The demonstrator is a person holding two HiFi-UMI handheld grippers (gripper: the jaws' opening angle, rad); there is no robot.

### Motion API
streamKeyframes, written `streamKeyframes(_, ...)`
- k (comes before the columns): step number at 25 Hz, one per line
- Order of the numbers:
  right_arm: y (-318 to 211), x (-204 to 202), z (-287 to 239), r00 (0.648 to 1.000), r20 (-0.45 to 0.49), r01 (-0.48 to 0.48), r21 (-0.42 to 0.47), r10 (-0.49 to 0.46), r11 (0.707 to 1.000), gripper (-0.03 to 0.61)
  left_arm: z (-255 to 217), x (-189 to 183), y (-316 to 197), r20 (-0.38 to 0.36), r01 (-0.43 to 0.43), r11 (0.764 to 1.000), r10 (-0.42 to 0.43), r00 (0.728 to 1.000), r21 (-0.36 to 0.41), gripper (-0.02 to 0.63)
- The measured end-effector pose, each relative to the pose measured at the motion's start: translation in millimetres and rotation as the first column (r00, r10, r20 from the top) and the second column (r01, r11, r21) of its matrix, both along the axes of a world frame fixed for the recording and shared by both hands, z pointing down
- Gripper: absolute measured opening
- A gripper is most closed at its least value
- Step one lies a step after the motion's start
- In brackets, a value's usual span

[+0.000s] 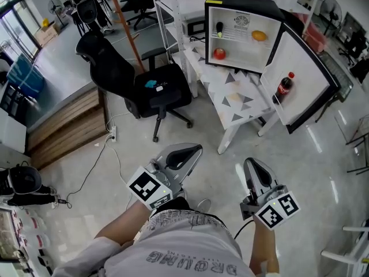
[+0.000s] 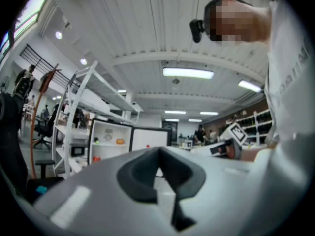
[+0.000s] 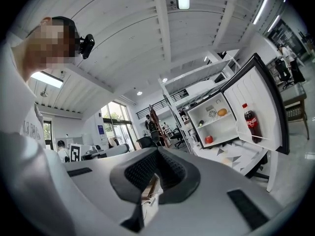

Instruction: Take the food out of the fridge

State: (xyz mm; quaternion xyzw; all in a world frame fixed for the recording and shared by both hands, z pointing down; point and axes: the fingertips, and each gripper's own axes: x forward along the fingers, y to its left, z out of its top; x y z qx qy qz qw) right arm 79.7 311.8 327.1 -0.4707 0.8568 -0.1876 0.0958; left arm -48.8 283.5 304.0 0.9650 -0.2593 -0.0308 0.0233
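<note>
Closed and holding nothing: left claw (image 1: 195,149), right claw (image 1: 251,164). Well apart, open fridge (image 1: 239,2) on counter (image 1: 230,94), containing apple (image 1: 219,53), orange (image 1: 259,36), bottle (image 1: 283,87) in door.

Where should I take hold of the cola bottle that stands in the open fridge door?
I would grip the cola bottle at its upper body, above the shelf of the fridge door that holds its base. It stands upright, so come from the door's inner side with the jaws level, one on each side.

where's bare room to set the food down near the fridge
The patterned tabletop in front of the open fridge is bare. Inside, the lower shelf is free right of the red apple; the door holds the cola bottle.
</note>
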Motion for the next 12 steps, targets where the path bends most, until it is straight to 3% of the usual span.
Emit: streamKeyframes(12, -9.6, 15.7, 1.9, 1.0, -0.018, -0.01, 0.0, 0.01, 1.0, 0.002, -0.5, 11.6, -9.4, 0.003, 0.007, 1.0, -0.007, 1.0, 0.006, 0.006)
